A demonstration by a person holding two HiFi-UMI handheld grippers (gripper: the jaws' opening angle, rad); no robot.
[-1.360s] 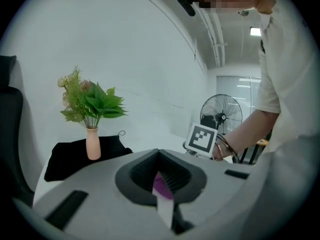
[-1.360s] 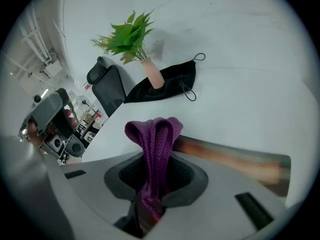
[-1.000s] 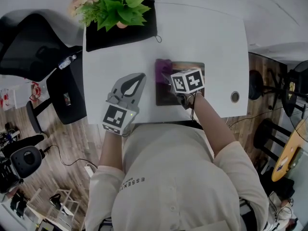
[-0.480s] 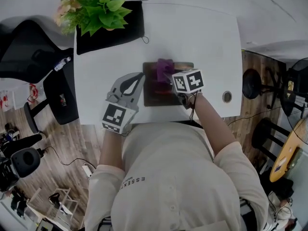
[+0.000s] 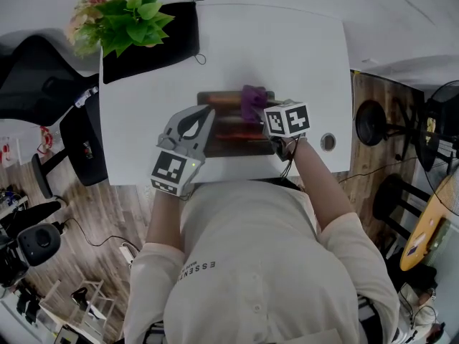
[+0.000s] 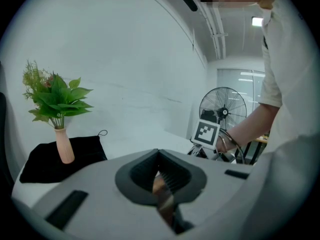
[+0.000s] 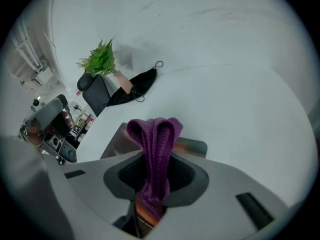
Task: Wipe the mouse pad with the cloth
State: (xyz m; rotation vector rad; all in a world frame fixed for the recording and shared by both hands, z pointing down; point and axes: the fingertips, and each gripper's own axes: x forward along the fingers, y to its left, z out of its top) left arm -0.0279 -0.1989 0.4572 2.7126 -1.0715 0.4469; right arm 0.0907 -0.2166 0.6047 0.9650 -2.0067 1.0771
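Note:
A dark mouse pad (image 5: 229,131) lies on the white table (image 5: 287,56) near its front edge. My right gripper (image 5: 264,113) is shut on a purple cloth (image 5: 252,101). The cloth sits on the pad's far edge, right of its middle. In the right gripper view the cloth (image 7: 155,134) stands folded up between the jaws of the right gripper (image 7: 155,170), with the pad (image 7: 116,145) under it. My left gripper (image 5: 203,117) is shut and its tips lie over the pad's left edge. In the left gripper view a thin brown strip shows between the jaws of the left gripper (image 6: 159,170).
A potted plant (image 5: 125,16) stands on a black mat (image 5: 154,45) at the table's far left corner. A cable hole (image 5: 328,141) is at the right front. An office chair (image 5: 36,84) stands to the left. A floor fan (image 6: 222,109) stands beyond the table.
The right gripper has drawn the cloth from the pad's far left corner rightward along the far edge. The left gripper's tips, earlier beside the pad, now lie over its left edge.

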